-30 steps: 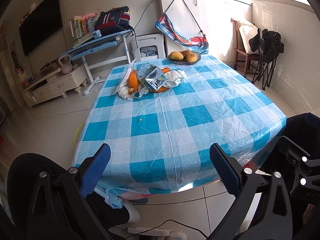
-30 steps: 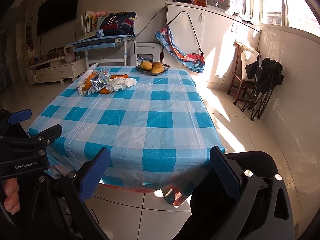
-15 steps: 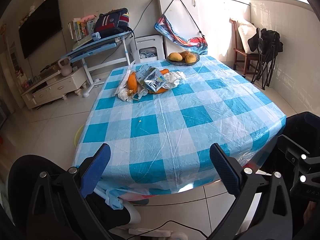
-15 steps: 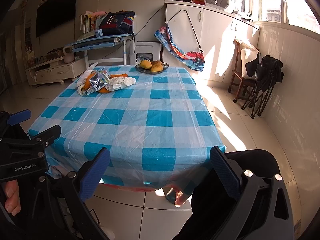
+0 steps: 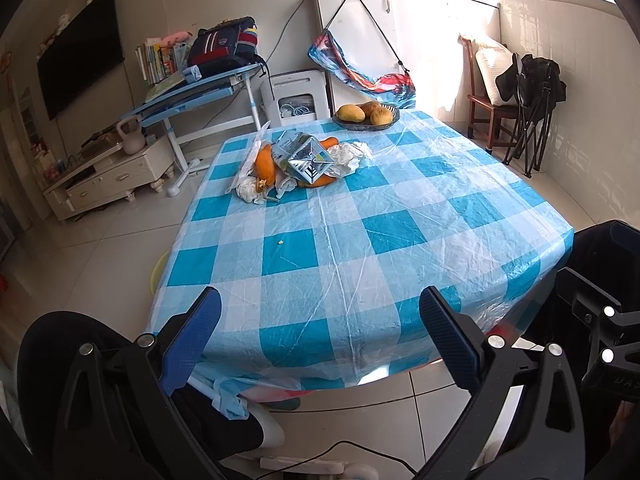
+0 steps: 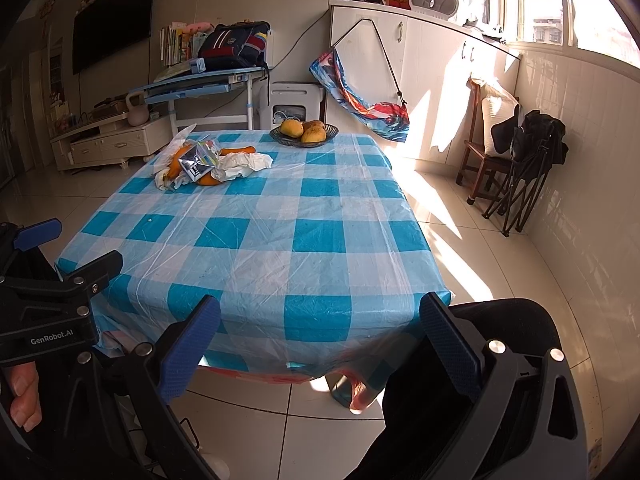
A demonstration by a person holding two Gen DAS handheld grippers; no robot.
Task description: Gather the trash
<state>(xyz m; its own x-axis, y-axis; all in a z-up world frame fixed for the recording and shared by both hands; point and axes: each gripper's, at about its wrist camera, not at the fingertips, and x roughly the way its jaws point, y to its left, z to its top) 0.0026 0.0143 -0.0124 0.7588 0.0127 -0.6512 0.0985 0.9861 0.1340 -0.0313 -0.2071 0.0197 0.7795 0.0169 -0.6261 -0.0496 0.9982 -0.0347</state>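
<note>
Both tools hang low at the near edge of the table (image 5: 400, 216), and nothing sits between their fingers. The left gripper (image 5: 320, 336) has its jaws spread wide and empty; the right gripper (image 6: 320, 336) is likewise wide apart and empty.

The trash pile (image 5: 296, 162) lies in the upper centre-left of the left view and the upper left of the right view (image 6: 208, 162), well apart from both tools, on the checked tablecloth near its far side. It looks light and mostly soft: crumpled white paper (image 5: 352, 154), a thin clear plastic bag (image 5: 250, 160), orange peel (image 5: 265, 164) and a squashed foil-lined carton (image 5: 308, 160). The carton is probably the stiffest piece — a pinch across a folded edge should hold — while the paper and bag would crush easily, so a raised wrinkle is the likely place to grip. The peel may be slick.

The fruit bowl (image 5: 366, 116) behind the pile holds whole fruit (not trash, by the look of it). A pale speck (image 5: 280, 242) lies mid-cloth, too small to identify. What lies under the pile is hidden, and no bin is clearly in view — only a yellow-green rim (image 5: 158, 276), cut off by the table's left edge.
</note>
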